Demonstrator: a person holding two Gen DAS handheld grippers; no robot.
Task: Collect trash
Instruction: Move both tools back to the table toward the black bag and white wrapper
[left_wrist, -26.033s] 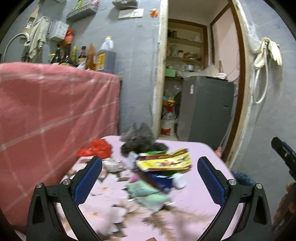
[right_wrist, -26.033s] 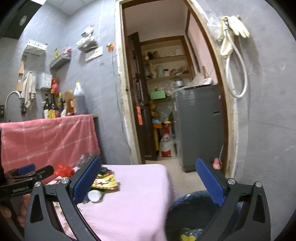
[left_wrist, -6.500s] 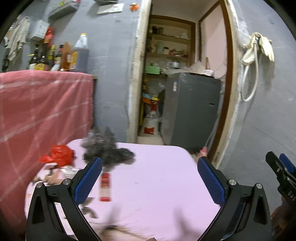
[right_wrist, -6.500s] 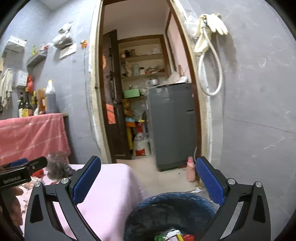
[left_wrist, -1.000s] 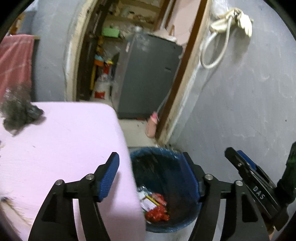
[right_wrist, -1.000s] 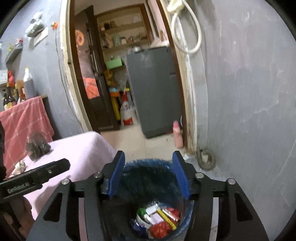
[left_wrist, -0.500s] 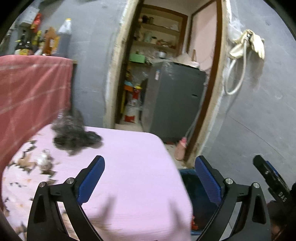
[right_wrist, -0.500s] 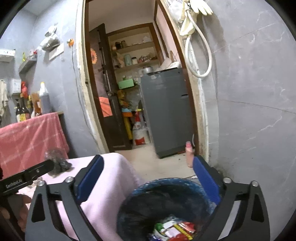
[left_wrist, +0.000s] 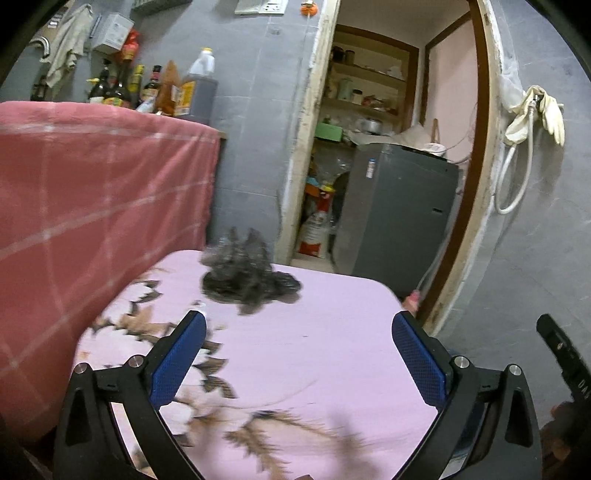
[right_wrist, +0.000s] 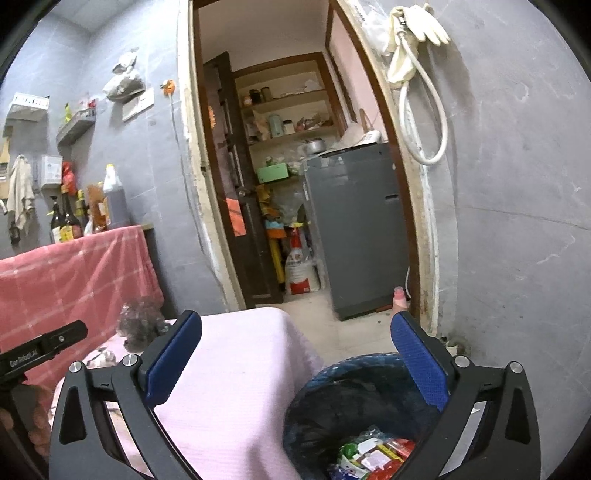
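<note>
From the left wrist, the left gripper (left_wrist: 297, 354) stands spread wide with nothing between its blue pads (left_wrist: 177, 360); its jaws have just been opening. It points over the pink tablecloth (left_wrist: 314, 332), where the main piece of trash left is a crumpled black plastic bag (left_wrist: 247, 278) near the far edge, with small brown scraps (left_wrist: 140, 321) scattered at the left. To take the bag cleanly, the gripper would best come down over its bulk with the jaws wide and close on the thickest fold, since thin film slips.

From the right wrist, the right gripper (right_wrist: 295, 356) is likewise spread and empty, jaws just opened, hanging above the blue-lined trash bin (right_wrist: 354, 373) beside the table. Colourful wrappers (right_wrist: 373, 456) already lie inside. The left gripper (right_wrist: 40, 349) shows at the left edge.
</note>
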